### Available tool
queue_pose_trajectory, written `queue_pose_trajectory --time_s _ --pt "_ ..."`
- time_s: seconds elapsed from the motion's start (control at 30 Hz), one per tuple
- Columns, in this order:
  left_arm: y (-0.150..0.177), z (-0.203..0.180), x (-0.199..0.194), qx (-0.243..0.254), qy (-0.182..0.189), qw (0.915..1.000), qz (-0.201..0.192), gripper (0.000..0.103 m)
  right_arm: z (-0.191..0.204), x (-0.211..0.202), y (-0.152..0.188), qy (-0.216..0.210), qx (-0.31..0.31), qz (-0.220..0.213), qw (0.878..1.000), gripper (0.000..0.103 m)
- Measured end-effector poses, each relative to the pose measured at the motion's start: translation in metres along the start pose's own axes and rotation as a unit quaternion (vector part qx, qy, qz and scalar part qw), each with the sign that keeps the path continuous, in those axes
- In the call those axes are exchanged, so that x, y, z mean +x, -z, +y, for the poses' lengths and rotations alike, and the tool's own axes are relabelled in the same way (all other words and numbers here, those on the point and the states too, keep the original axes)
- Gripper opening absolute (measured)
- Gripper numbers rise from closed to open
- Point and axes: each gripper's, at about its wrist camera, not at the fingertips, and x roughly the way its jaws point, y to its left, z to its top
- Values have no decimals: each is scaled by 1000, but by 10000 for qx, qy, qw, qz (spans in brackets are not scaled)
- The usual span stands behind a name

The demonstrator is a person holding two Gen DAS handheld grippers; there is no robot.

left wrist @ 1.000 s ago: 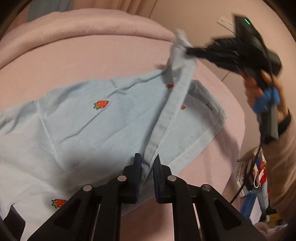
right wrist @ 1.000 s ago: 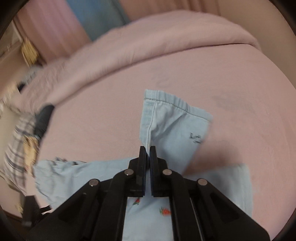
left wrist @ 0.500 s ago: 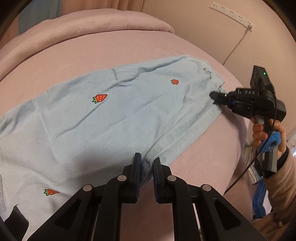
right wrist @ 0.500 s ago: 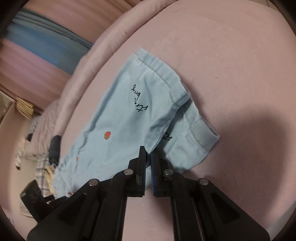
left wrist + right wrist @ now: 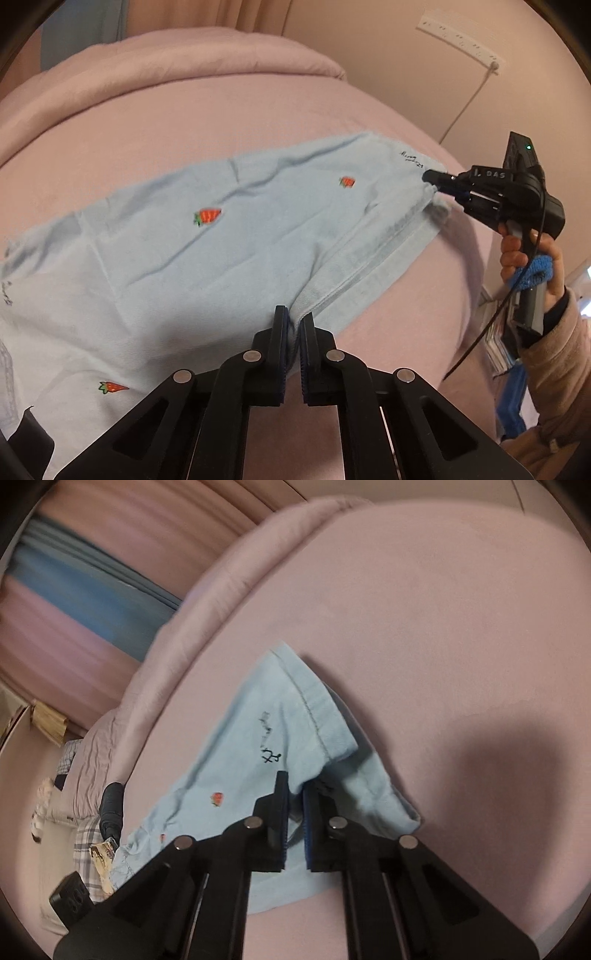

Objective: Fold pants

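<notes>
— Left wrist view first: what do the pants (image 5: 192,258) look like?
— Pale blue cotton, scattered with small red strawberries with green tops. They lie mostly flat on the pink bed (image 5: 184,122), running from the lower left of the frame up to the right of centre, one layer folded over another along the right edge, where a stitched band shows.
— Any marking on them?
— Dark handwriting near the upper right corner of the cloth, and a bit more at the far left edge. Too small to read.
— And the left gripper (image 5: 293,325)?
— Bottom centre of the frame, its jaws clenched on the folded edge of the pants; cloth is pinched between the blue pads.
— Where is the right gripper (image 5: 430,177)?
— At the right of that frame, held by a hand (image 5: 532,254) in a pink sleeve (image 5: 557,362), its tip at the corner of the pants by the handwriting.
— What does the right wrist view add?
— The right gripper (image 5: 295,790) sits at centre bottom, jaws closing on a corner of the top layer; blue cloth runs between the pads. The hem seam crosses the frame centre, the writing just left of it, a lower layer spread out to the right. Everything is slightly blurred.
— Background?
— A white power strip (image 5: 458,44) on the wall, upper right in the left wrist view.
</notes>
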Motion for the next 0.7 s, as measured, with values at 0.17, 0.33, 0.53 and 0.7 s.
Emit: queue_pose_trajectory --time_s 0.17,0.33,0.53,0.7 --pt "6 -12 -13 398 24 9992 -10 4 3 -28 1 -90 -179 -31 9998 6" --pt "17 -10 20 476 -186 9970 589 4 -14 -4 17 541 -394 567 9961 10" --pt "15 -4 -3 427 -112 9975 549 16 -28 -7 14 674 -478 634 9946 18" --pt "9 19 -44 -1 325 9994 123 35 -21 -41 5 1413 -948 -26 9854 42"
